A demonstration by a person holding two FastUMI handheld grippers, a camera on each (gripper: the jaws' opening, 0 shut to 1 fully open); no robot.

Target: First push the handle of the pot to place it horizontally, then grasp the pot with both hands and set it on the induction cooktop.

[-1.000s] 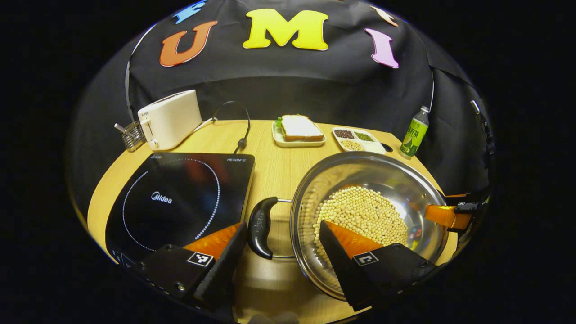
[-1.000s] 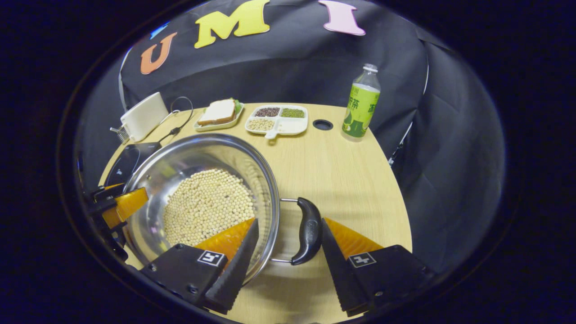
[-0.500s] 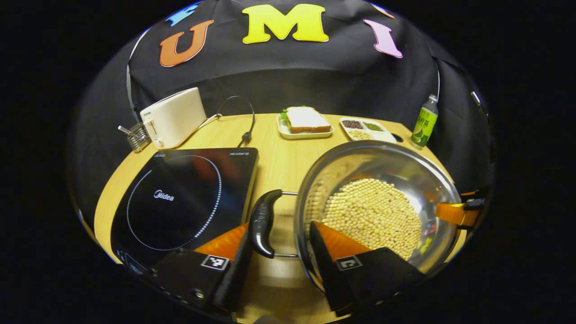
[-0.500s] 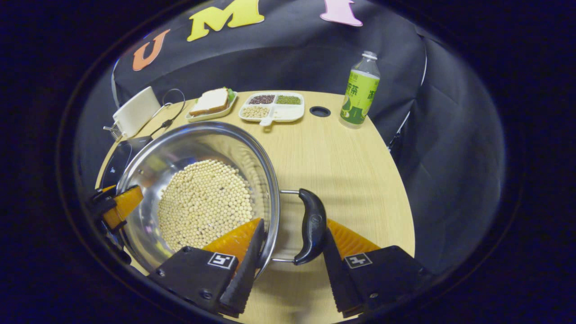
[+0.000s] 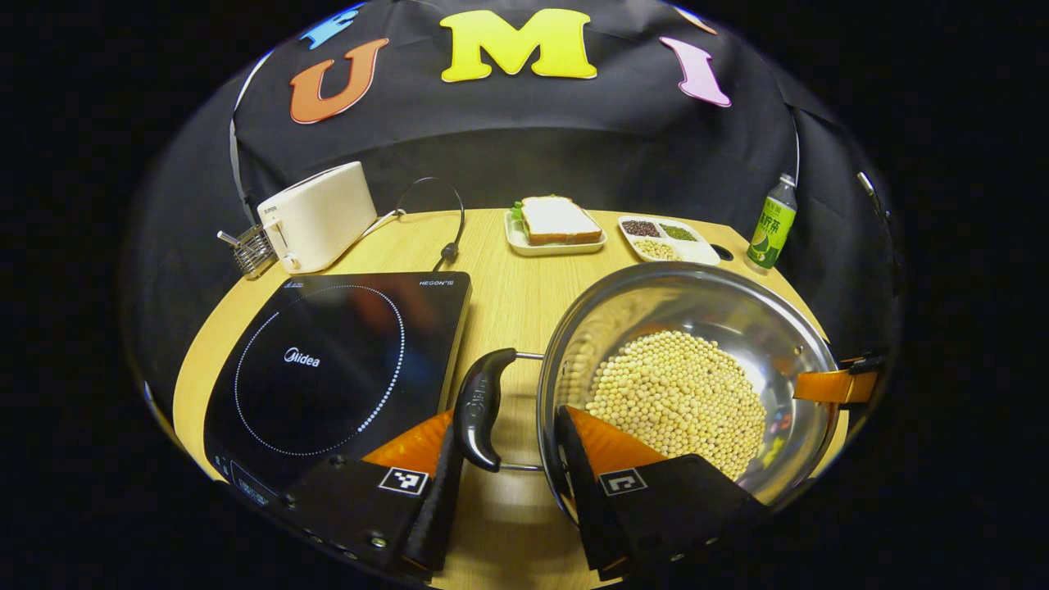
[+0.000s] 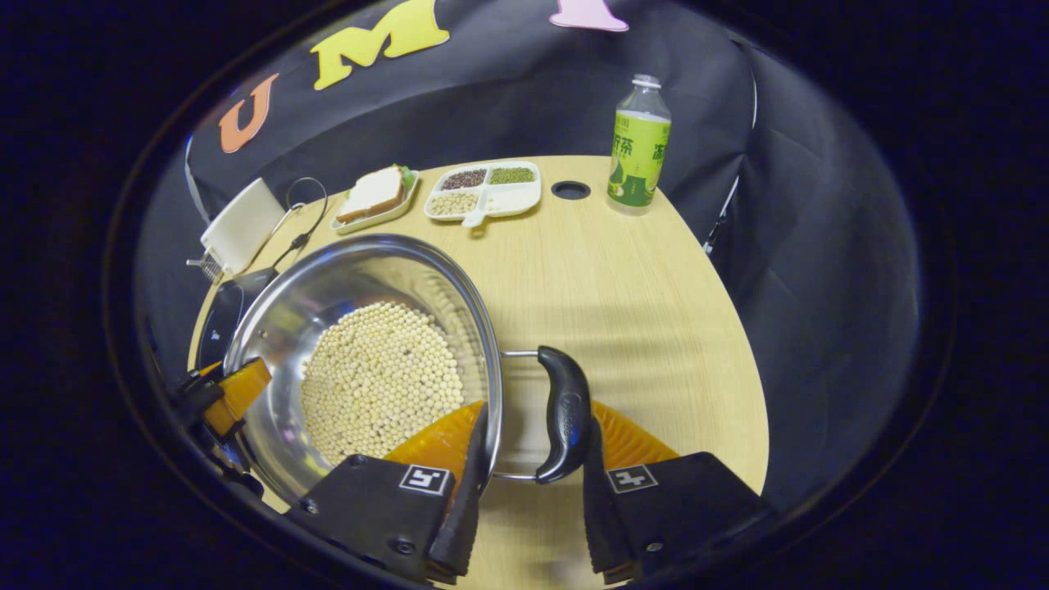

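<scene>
We see the pot, a wide steel one with a bed of pale beans in its bottom, between our two tools on the worktop; whether it rests on the wood or is lifted just off it we cannot tell. Its two black handles stick out level at opposite sides.

In the left gripper view, the left tool straddles the near handle: one finger lies against the handle's outer face, the other reaches inside the pot wall. The fingers stand narrowly apart around handle and rim, and we cannot tell whether both press on them. Across the pot, at its far rim, an orange finger of the right tool shows.

In the right gripper view, the right tool sits the same way on the other handle, one finger inside the wall, the other touching the handle's outer side; firm pressure from both we cannot confirm. Beyond the pot's far rim the left tool shows.

Just beside the left tool, on its outer side, lies the black induction cooktop, apart from the pot. Ahead of it stands a white toaster with its cord. Farther ahead of both tools sit a sandwich on a tray, a divided dish of grains and a green bottle.
</scene>
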